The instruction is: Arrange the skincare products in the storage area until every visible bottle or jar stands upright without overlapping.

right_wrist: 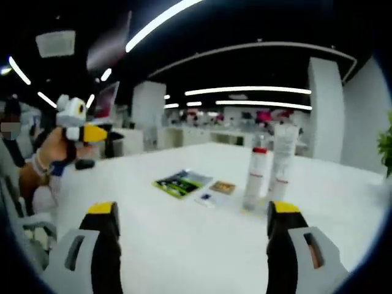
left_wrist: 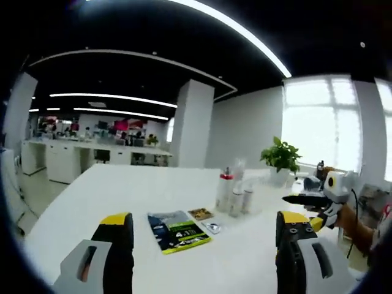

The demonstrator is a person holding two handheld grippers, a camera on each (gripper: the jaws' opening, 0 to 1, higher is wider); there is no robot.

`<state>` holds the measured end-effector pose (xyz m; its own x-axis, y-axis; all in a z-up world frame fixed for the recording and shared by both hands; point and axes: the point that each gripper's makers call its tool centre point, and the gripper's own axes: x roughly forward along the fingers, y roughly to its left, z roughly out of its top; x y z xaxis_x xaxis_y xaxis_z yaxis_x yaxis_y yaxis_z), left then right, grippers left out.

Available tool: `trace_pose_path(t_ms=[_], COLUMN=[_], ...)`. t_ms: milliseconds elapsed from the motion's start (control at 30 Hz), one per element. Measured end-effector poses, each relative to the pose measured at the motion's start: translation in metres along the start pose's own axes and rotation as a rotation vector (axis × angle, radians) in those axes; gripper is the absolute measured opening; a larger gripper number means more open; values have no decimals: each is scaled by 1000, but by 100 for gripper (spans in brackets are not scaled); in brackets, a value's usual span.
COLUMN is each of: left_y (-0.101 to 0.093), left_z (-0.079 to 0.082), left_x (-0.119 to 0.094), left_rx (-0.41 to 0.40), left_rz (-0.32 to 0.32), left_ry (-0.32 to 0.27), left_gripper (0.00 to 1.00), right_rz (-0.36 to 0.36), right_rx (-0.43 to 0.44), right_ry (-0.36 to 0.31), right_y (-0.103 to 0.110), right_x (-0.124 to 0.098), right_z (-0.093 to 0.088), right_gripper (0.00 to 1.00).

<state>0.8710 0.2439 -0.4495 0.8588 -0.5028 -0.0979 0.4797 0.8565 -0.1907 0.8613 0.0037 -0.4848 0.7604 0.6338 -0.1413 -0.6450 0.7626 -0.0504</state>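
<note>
Both grippers held up over the white table [left_wrist: 110, 190], jaws spread wide, nothing pinched.

In the left gripper view, left gripper [left_wrist: 202, 236] hanging low over the table with yellow tips far apart. Ahead, standing up close together: a clear bottle with a red cap [left_wrist: 225, 191], a tall white tube [left_wrist: 238, 184] and a small white bottle [left_wrist: 248, 199]. Near them, lying flat: a green and black packet [left_wrist: 178, 231], a small brown card [left_wrist: 200, 214] and a tiny blue sachet [left_wrist: 212, 227]. Behind, a potted plant [left_wrist: 281, 157]. At the right edge, the right gripper [left_wrist: 306, 200] in a hand.

In the right gripper view, right gripper [right_wrist: 193, 229] also spread open, aimed at the same bottles, far from them.
</note>
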Motion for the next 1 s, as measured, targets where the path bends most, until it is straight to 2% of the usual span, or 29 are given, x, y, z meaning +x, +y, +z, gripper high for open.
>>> trace_pose_path(t_ms=[167,367,500,700,867,1000], left_y=[-5,-12,-11,5,19,28], left_z=[5,10,13,22,24,20], left_x=[-11,-31,-45,-68,-83,-94], left_rx=[33,125,142,111,123,107], left_rz=[1,27,38,100,160,180], left_ry=[15,40,27,-24,-30,-33], left_gripper=[100,100,100,100,100,99], right_rz=[25,-17,-65,-102,-124,-138], right_rx=[52,54,49,29,10,1], right_ry=[-15,-52,-67,-87,-89,-89], right_y=[1,-7,-18,-19,-15,-13], right_x=[-26,-61,-87,-109,-119,-123], right_z=[5,16,25,36,41,40], right_gripper=[100,100,100,100,100,100])
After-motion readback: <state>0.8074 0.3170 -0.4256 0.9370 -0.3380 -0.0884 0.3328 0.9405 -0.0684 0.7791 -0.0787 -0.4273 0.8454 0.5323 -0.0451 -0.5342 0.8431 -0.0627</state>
